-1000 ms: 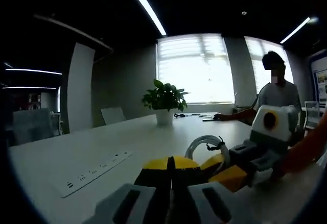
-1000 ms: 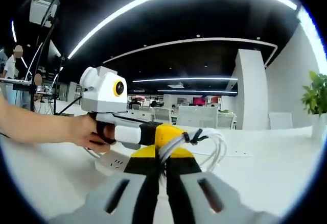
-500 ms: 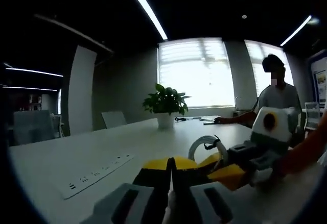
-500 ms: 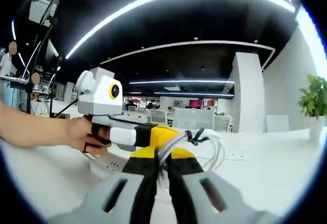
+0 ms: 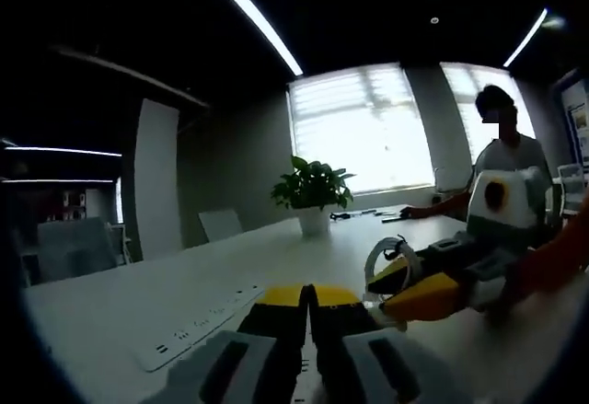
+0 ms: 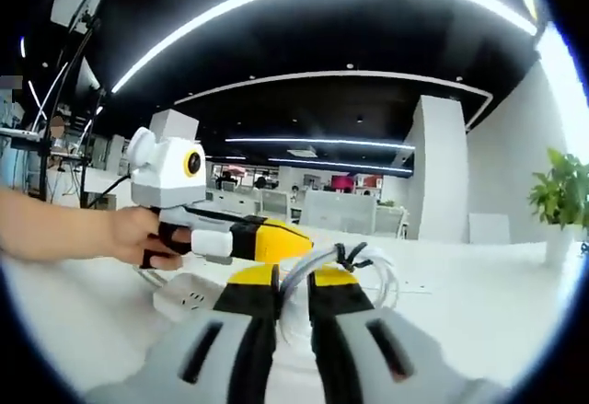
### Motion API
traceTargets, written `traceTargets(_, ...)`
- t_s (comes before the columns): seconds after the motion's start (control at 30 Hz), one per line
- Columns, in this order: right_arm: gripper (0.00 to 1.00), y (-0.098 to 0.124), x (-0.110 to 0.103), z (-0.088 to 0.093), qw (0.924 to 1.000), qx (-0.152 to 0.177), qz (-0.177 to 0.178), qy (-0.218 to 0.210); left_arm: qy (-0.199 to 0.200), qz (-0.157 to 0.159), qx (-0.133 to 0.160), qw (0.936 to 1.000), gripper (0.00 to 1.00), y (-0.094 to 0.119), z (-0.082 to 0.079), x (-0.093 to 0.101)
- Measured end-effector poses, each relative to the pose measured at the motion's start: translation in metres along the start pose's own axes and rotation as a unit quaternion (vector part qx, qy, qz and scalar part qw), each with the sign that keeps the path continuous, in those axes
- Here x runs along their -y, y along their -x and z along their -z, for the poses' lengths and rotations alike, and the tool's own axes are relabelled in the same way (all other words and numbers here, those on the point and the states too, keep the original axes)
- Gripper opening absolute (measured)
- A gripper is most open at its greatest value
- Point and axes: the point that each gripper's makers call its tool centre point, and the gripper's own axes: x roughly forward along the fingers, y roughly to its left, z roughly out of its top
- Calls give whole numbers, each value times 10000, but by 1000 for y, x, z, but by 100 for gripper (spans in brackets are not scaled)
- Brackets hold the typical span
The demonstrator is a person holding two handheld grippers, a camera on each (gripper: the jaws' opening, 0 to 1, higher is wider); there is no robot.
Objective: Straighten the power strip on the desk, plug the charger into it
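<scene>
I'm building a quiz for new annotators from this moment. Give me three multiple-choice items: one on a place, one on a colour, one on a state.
1. Where does the potted plant stand?
A. on the desk
B. on the floor
C. on a chair

2. What colour are the tips of the left gripper?
A. red
B. yellow
C. green

3. What does the right gripper hold?
A. nothing
B. a pen
C. a coiled white cable

Answers: 1 A, its white pot rests on the desk before the window. 2 B, yellow pads cap the black jaws. 3 C, the cable runs between its closed jaws.
</scene>
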Motion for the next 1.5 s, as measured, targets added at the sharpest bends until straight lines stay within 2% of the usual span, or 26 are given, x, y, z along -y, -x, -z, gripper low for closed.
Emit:
traceTargets(0.1, 13, 0, 0, 2, 9999, -29, -36, 90, 2, 2, 119, 9999, 19, 9, -13, -8)
traceTargets(0.17, 14, -1, -4, 5, 9995, 6, -118, -296, -6, -57, 179, 9998, 24, 13, -18, -10)
traceTargets(0.2, 16, -1, -5, 6, 9994, 24, -128, -336, 27, -83, 217, 9997, 26, 14, -20, -12)
traceTargets(0.27, 20, 1, -6, 7, 9997, -47, -103, -202, 13, -176, 303, 9994, 30, 20, -24, -15)
traceTargets(0.33, 23, 5, -6, 2, 9999, 17, -77, -150, 44, -305, 347, 9989, 33, 25, -29, -21)
traceTargets(0.43, 24, 12, -2, 0, 9998, 37, 27, -194, -8, -584, 319, 9978, 33, 35, -35, -29)
traceTargets(0.53, 25, 20, -2, 2, 9998, -6, 111, -159, -159, -724, 191, 9971, 33, 47, -34, -24)
traceTargets(0.63, 29, 27, 4, 7, 9993, -140, 272, -208, -396, -873, -185, 9952, 33, 63, -26, -22)
traceTargets(0.7, 32, 30, 10, 9, 9986, -155, 311, -396, -604, -991, -424, 9923, 33, 77, -26, -19)
traceTargets(0.77, 33, 31, 13, 12, 9978, -215, 350, -513, -653, -1050, -481, 9912, 33, 92, -31, -11)
traceTargets(0.83, 32, 30, 12, 13, 9978, -206, 343, -529, -556, -1206, -316, 9906, 33, 106, -39, -8)
traceTargets(0.93, 32, 30, 6, 15, 9980, -288, 286, -485, -417, -1343, -182, 9899, 32, 123, -40, 0)
traceTargets(1.07, 33, 31, 4, 15, 9980, -330, 256, -478, -421, -1402, -295, 9888, 32, 139, -26, 14)
traceTargets(1.2, 33, 34, 4, 11, 9976, -361, 185, -561, -322, -1432, -399, 9884, 33, 147, -12, 18)
traceTargets(1.3, 33, 42, 1, 14, 9975, -448, 29, -552, -202, -1408, -451, 9888, 34, 147, -1, 19)
traceTargets(1.4, 33, 39, 2, 18, 9978, -464, -37, -480, -124, -1440, -454, 9884, 34, 146, 5, 21)
traceTargets(1.5, 33, 39, -7, 18, 9971, -612, -194, -407, -36, -1446, -447, 9885, 35, 146, 9, 27)
